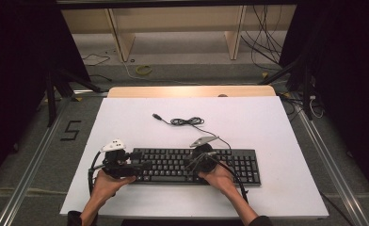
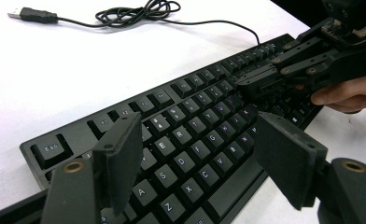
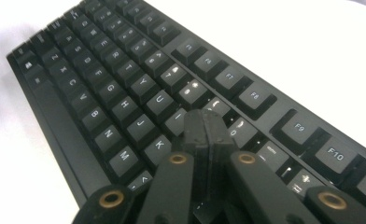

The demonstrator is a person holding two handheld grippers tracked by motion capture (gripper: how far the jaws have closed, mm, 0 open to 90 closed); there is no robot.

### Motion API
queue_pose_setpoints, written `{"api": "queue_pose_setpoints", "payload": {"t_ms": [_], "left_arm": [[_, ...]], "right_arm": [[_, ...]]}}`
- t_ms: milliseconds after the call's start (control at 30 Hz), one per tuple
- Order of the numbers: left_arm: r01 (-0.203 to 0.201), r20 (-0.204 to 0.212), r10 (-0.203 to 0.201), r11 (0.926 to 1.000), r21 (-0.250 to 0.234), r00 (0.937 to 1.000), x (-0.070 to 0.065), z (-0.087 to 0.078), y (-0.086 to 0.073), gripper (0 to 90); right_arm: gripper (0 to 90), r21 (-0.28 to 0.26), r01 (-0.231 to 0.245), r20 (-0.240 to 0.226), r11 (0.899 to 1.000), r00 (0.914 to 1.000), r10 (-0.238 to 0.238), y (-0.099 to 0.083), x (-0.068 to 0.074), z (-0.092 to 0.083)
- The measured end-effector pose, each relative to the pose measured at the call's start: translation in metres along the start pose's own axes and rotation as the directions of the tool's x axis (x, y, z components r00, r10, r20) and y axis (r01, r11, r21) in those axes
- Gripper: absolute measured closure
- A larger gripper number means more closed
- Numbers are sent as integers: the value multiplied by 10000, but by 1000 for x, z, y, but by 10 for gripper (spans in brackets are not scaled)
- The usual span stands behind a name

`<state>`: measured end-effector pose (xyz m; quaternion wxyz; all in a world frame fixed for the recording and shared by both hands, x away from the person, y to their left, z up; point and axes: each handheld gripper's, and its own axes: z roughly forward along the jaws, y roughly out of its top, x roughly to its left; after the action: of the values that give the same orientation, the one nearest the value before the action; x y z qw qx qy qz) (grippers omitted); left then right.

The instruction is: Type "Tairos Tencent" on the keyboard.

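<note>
The right gripper (image 3: 204,135) points down at the keyboard (image 3: 125,93), jaws pressed together over the keys. The left gripper (image 2: 200,163) lies low, jaws spread above the letter keys.

- A white table top (image 1: 126,188) carries everything here; past its far edge a strip of pale wood (image 1: 192,91) shows.
- A black keyboard (image 1: 248,165) lies flat on the near half, long side running left to right, with bare white surface all round it.
- Its thin black cable (image 1: 187,121) runs off the keyboard's back edge, bunches into a loose coil near the middle, and ends in a USB plug (image 1: 157,116) lying free on the white.
</note>
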<state>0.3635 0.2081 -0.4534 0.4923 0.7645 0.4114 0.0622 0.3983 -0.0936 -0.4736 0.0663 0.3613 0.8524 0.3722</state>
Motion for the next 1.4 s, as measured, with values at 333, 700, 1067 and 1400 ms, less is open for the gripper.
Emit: {"api": "queue_pose_setpoints", "payload": {"t_ms": [333, 700, 1067, 1400], "left_arm": [[-142, -224, 147, 9996, 244, 9996, 3, 0, -1, 359], [-343, -362, 365, 9975, 615, 9987, 3, 3, 0, 371], [-539, -498, 589, 9939, 962, 9970, 2, 5, 1, 453], [-905, -518, 987, 9857, 1423, 9938, 0, 7, 2, 603]], "right_arm": [[828, -897, -334, -350, 9954, 9989, 304, 2, -3, -17], [601, -1191, -458, -752, 9918, 9965, 370, 1, 0, -27], [452, -1407, -552, -937, 9885, 9947, 422, -1, 6, -36], [411, -1504, -483, -952, 9874, 9949, 342, -2, 10, -38]]}}
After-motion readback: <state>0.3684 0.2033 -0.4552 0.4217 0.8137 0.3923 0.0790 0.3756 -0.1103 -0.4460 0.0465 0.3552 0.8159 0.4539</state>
